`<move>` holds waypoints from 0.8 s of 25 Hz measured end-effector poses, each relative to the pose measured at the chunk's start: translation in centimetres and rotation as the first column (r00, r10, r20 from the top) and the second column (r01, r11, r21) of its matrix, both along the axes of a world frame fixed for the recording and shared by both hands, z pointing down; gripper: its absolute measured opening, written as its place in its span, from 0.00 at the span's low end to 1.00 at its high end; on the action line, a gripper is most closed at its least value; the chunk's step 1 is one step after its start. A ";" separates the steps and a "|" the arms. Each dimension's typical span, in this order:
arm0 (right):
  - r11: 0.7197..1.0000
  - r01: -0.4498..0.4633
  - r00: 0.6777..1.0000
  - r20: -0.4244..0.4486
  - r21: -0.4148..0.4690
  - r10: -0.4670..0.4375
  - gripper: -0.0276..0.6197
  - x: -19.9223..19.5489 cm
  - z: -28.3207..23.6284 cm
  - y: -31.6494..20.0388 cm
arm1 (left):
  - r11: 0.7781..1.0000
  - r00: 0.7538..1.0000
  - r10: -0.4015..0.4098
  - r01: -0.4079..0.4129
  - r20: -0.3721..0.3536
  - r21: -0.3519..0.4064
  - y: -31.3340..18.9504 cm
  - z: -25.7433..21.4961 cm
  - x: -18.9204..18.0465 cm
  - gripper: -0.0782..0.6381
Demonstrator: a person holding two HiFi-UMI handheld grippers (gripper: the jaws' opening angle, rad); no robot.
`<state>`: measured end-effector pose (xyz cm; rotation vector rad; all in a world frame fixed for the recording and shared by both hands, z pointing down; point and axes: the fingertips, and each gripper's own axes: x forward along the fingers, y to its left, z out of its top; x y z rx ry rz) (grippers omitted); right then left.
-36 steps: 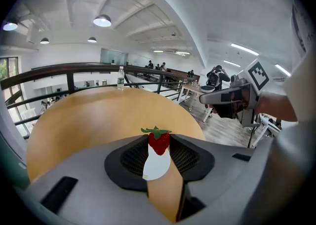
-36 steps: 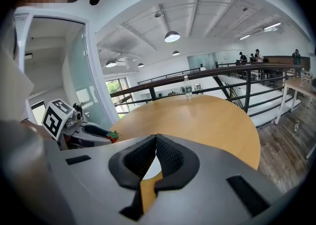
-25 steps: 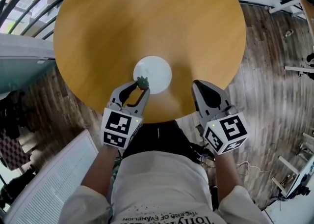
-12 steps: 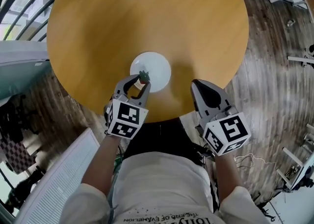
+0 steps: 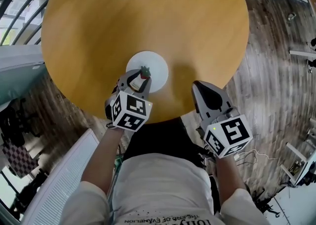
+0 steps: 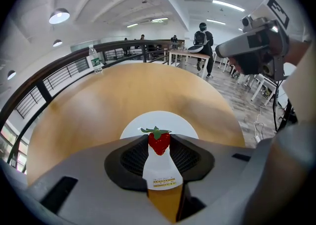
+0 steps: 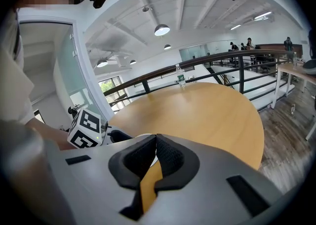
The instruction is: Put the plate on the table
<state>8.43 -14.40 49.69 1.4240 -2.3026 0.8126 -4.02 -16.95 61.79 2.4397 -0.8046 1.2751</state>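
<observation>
Red strawberry clamped in left tongs, now farther over white plate; right tongs together.

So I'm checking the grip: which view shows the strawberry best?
The left gripper view: the strawberry is close up, red with green leaves, pinched between the jaws. The head view shows only its green top over the plate. The right gripper view misses it.

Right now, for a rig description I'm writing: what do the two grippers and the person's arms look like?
Both the left gripper and right gripper are grey, tapering two-jaw shells with black ribbed pads. Each carries a white cube of black square markers. The arms wear short white sleeves.
</observation>
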 end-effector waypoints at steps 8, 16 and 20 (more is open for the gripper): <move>1.000 -0.009 1.000 0.006 -0.007 0.009 0.08 0.9 0.6 -0.1 | 1.000 0.999 0.021 -0.021 0.042 -0.008 -0.1 1.7 0.6 0.32; 1.000 -0.016 1.000 0.012 -0.014 0.016 0.08 0.7 0.9 -0.4 | 1.000 1.000 0.024 -0.024 0.016 -0.020 -0.5 2.2 0.9 0.32; 1.000 -0.017 1.000 0.015 -0.017 0.018 0.08 1.0 1.2 -0.5 | 0.999 1.000 0.016 -0.016 0.011 -0.033 -0.7 2.6 1.2 0.32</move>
